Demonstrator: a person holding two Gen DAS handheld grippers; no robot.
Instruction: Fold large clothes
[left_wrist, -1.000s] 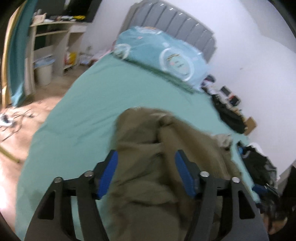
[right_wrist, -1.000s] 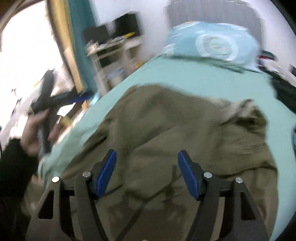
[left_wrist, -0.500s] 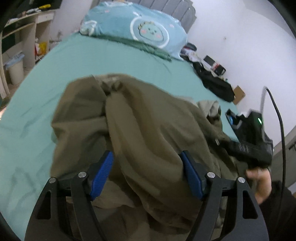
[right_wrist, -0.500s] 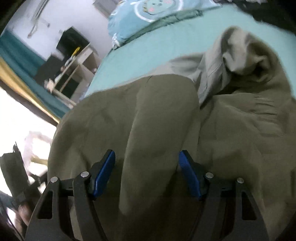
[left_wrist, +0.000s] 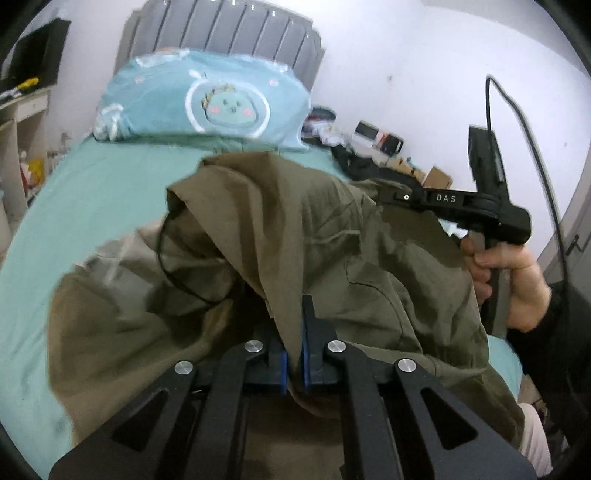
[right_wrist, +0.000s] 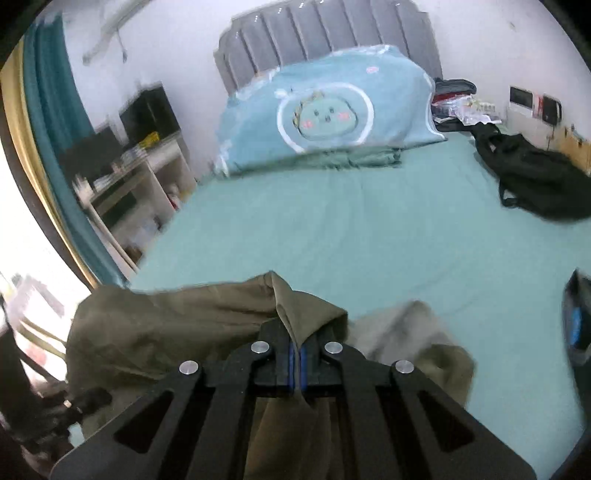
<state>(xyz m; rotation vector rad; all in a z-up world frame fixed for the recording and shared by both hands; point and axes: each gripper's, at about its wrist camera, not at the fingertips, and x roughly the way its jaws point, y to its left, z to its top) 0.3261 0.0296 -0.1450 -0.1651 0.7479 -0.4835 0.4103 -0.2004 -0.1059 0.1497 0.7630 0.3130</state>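
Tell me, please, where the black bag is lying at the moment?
In the right wrist view the black bag lies on the far right edge of the green bed, right of the blue cartoon pillow.

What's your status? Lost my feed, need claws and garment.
Left claw shut on garment, jaws just closed. Right claw shut on it too. Garment bunched on bed. Black bag far side, clear.

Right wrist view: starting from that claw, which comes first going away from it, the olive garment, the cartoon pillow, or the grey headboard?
1. Olive garment: pinched in the right claw, bottom centre.
2. Cartoon pillow: across the green bed sheet, at its far end.
3. Grey headboard: behind the pillow, against the wall.
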